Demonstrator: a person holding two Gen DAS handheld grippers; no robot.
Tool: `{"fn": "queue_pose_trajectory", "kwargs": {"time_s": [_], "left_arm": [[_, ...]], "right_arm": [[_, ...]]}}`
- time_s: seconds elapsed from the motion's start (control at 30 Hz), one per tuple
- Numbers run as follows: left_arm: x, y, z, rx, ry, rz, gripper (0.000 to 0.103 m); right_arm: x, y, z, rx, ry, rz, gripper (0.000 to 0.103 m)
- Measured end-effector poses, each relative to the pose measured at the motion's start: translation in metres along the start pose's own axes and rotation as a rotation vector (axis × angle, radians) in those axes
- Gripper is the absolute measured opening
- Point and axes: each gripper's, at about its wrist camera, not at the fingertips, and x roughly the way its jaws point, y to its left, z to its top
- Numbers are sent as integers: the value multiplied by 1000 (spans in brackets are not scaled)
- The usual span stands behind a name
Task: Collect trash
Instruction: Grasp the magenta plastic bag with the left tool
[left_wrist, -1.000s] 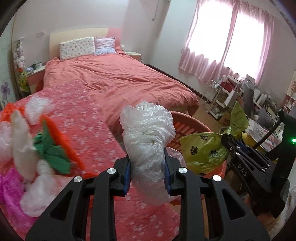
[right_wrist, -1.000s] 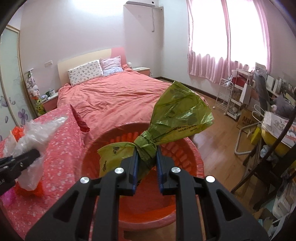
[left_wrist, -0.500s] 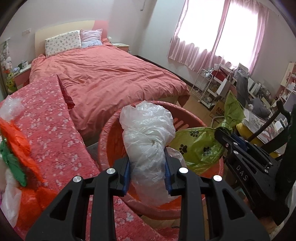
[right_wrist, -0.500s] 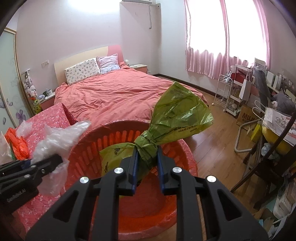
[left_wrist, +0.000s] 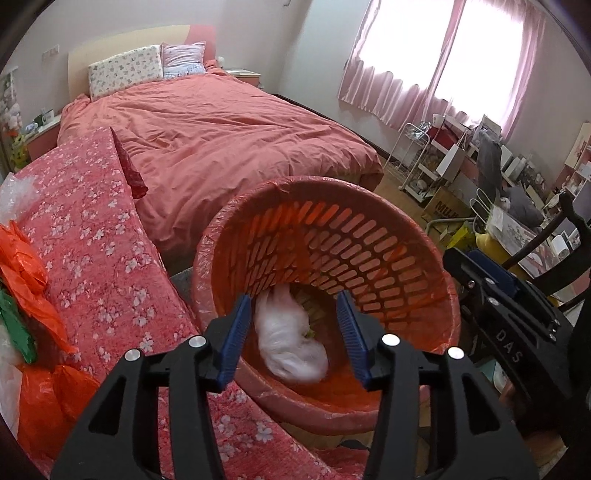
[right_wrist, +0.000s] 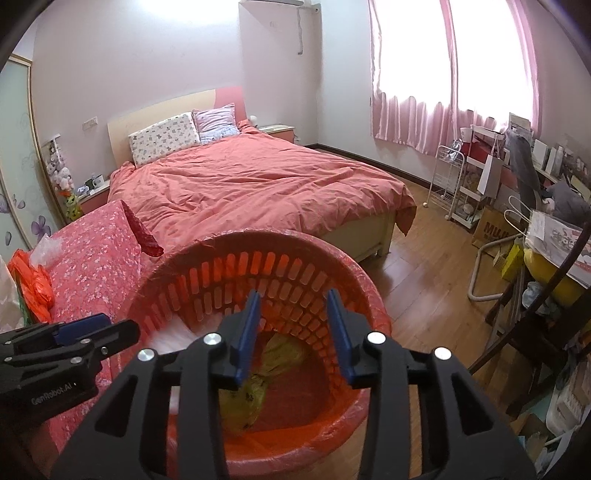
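Both jaws had just been opening, nothing between pads. Left gripper (left_wrist: 293, 332) stood partly open over basket (left_wrist: 424, 258); white bag (left_wrist: 291, 343) inside at 6 o'clock. Right gripper (right_wrist: 293, 332) likewise; green bag (right_wrist: 255, 391) on basket floor.

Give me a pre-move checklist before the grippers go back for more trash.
1. Left gripper jaws just opened, nothing between them: ok.
2. Right gripper jaws just opened, empty: ok.
3. White bag inside the red basket: ok, though blurred.
4. Green bag inside the basket: ok.
5. Trash left to collect: not ok, orange bags lie on the floral cover.
6. Basket seated stably: cannot tell.
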Motion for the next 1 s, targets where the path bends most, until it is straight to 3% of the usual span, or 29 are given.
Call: {"fn": "queue_pose_trajectory", "kwargs": {"time_s": [0.43,0.7,0.93,1.0], "left_arm": [[-48,23,-12,-17,-63,67,50],[-102,65,-30,-88,-137,149,50],[-161,127,-56,-202,-222,275,50],[-176,149,-66,-236,-249,333,57]], "right_arm": [[-29,18,-2,-33,-16,23,42],[-59,76,-3,-116,-42,117,44],[-79,139,-13,-177,-48,218,44],[-82,157,-16,-190,-47,244,44]]}}
